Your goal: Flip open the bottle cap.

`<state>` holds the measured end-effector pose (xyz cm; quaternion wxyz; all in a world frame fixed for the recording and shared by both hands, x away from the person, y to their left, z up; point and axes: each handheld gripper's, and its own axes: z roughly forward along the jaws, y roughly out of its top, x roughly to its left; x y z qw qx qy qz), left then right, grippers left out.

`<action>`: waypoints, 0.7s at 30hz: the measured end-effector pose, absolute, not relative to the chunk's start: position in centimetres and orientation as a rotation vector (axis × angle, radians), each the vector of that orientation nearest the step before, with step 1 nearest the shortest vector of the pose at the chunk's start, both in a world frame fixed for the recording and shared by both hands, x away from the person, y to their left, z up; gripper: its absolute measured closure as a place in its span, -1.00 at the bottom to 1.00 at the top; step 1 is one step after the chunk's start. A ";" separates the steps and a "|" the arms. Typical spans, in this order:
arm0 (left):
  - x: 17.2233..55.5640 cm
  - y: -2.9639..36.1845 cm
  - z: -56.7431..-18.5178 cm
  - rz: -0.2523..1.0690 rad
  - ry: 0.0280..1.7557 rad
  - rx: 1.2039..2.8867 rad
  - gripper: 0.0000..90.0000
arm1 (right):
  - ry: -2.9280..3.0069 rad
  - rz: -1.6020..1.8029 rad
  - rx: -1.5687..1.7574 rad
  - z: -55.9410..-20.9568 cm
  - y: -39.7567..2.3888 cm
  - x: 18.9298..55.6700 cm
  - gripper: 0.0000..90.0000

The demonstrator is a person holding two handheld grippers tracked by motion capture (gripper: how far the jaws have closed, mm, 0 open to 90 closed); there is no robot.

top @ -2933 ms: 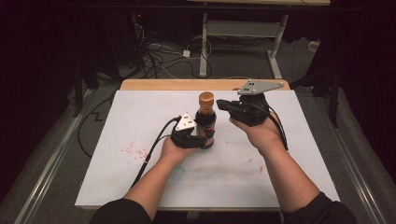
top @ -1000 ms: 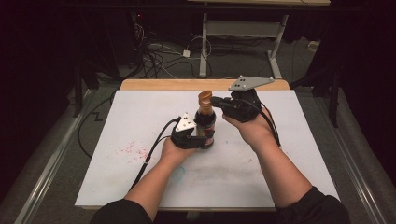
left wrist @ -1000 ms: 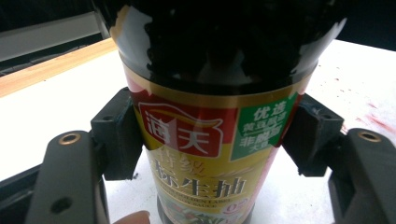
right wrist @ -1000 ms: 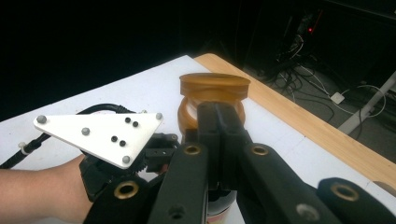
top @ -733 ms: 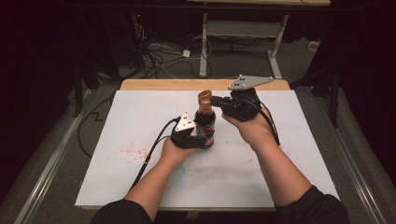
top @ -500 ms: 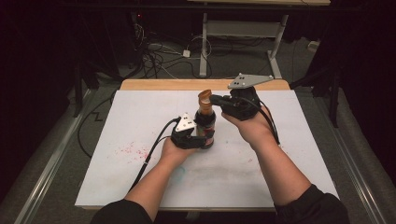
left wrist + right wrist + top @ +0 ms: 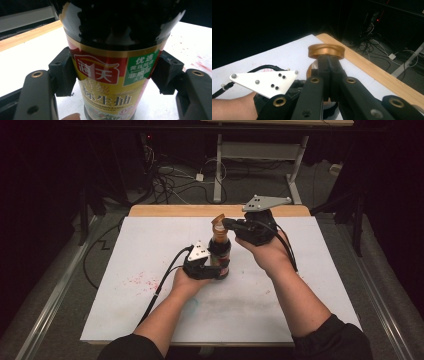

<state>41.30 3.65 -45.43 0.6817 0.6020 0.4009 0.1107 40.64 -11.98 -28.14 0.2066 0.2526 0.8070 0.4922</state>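
White table (image 7: 125, 310): bottle (image 7: 112, 75) label readable; cap (image 7: 326, 51) seemingly flipped up.

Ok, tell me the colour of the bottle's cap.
Gold-bronze cap; it shows best in the right gripper view.

left gripper (image 7: 216, 267) clamped, right gripper (image 7: 226, 223) closed
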 end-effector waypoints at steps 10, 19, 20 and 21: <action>41.3 3.7 -45.5 0.253 0.891 1.365 -0.36 | 2.242 1.380 0.699 -27.7 -11.3 41.3 1.00; 41.2 3.2 -45.4 0.221 0.906 1.285 -0.36 | 2.236 1.385 0.709 -27.6 -11.0 41.8 1.00; 41.2 3.2 -45.3 0.220 0.906 1.285 -0.36 | 2.238 1.383 0.710 -27.6 -11.0 41.8 1.00; 41.2 3.2 -45.3 0.220 0.907 1.286 -0.36 | 2.240 1.382 0.710 -27.6 -11.0 41.9 1.00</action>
